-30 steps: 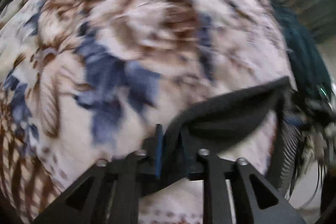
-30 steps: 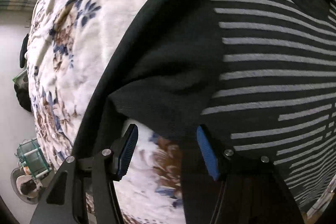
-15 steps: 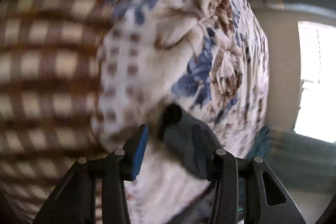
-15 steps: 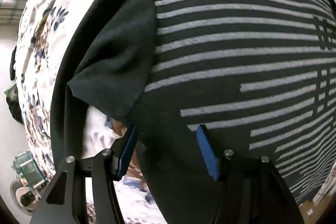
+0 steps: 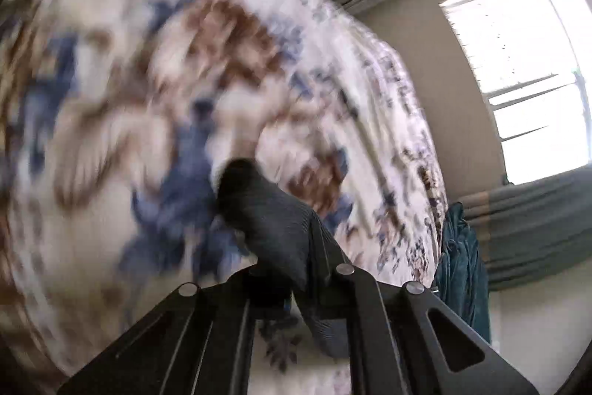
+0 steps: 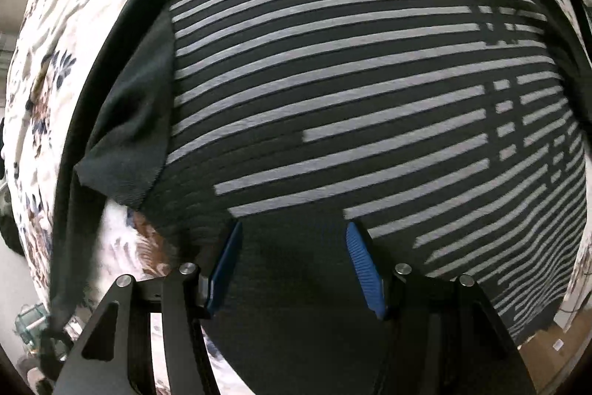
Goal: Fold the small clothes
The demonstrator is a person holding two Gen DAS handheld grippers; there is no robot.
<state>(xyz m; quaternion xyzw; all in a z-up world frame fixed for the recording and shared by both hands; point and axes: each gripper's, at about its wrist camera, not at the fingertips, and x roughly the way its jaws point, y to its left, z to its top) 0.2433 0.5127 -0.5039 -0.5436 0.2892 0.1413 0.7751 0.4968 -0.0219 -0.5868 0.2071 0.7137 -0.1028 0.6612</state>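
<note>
A black T-shirt with grey stripes [image 6: 351, 91] lies spread flat on a floral blanket [image 6: 74, 24], collar at the far end. Its left short sleeve [image 6: 129, 136] lies beside the body. My right gripper [image 6: 292, 265] is open just above the shirt's plain black lower part, blue pads [image 6: 364, 269] apart. In the blurred left wrist view, my left gripper [image 5: 292, 280] is shut on a bunch of black shirt fabric [image 5: 266, 221], held over the blanket [image 5: 129, 99].
The blanket covers a bed. A window [image 5: 518, 76] with grey curtains [image 5: 536, 228] and a teal cloth [image 5: 462, 254] are at the right of the left wrist view. Clutter sits on the floor [image 6: 29, 321] beside the bed.
My left gripper opened, then shut again on the black fabric while swinging round. My right gripper moved right over the shirt, from its sleeve side to the middle of its lower part.
</note>
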